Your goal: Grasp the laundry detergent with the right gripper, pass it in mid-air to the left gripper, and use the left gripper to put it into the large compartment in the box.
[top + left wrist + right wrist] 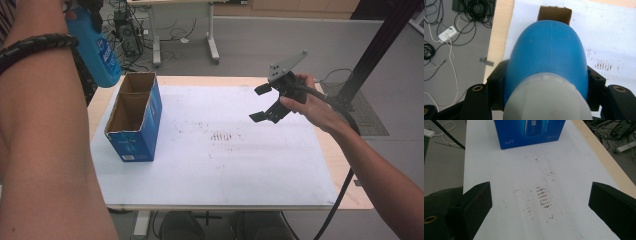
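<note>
Left gripper (544, 100) is gripping a blue plastic bottle (546, 62) above an open blue cardboard box (134, 120).

The bottle is hanging in the air, white cap end toward the left gripper's camera, both black jaws pressing against its sides; in the left gripper view the box's open top is showing just beyond the bottle. The box is standing upright on the white sheet covering the wooden table (350, 165), at its left side. The right gripper (261, 102) is hovering well apart over the sheet, jaws spread wide and holding nothing.
</note>
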A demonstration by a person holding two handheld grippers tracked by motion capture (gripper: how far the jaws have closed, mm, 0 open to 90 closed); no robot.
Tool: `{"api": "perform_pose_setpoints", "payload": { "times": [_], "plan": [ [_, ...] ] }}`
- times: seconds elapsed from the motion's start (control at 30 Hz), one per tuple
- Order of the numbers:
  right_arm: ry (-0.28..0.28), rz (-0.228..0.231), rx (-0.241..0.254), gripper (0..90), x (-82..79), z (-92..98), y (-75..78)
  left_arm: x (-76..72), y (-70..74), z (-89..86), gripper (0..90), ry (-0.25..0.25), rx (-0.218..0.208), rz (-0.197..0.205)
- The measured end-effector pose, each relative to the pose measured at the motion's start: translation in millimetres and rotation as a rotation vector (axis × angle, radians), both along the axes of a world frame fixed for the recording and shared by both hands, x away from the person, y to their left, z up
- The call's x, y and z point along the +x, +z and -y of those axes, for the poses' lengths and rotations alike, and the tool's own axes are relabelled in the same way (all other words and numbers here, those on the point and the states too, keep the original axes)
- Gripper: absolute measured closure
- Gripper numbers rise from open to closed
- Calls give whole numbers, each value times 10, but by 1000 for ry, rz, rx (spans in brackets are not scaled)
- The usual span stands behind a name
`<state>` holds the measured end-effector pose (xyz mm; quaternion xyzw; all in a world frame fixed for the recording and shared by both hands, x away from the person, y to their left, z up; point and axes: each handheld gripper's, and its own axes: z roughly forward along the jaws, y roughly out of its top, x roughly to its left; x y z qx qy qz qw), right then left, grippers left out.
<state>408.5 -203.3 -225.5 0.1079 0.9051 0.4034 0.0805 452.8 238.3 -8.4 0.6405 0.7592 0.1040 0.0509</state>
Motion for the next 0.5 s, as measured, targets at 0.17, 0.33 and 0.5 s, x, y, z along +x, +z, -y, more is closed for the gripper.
{"api": "perform_pose_setpoints", "payload": {
  "times": [0.17,0.33,0.5],
  "plan": [
    [7,5,1,51,-5,-28,23,7,-32,-9,369,-1,5,-6],
    [8,7,-3,51,-5,-44,25,2,-82,-18,369,1,4,-5],
    [9,11,-12,51,-13,-53,32,-2,-160,-35,368,0,-1,-16]
  ]
}}
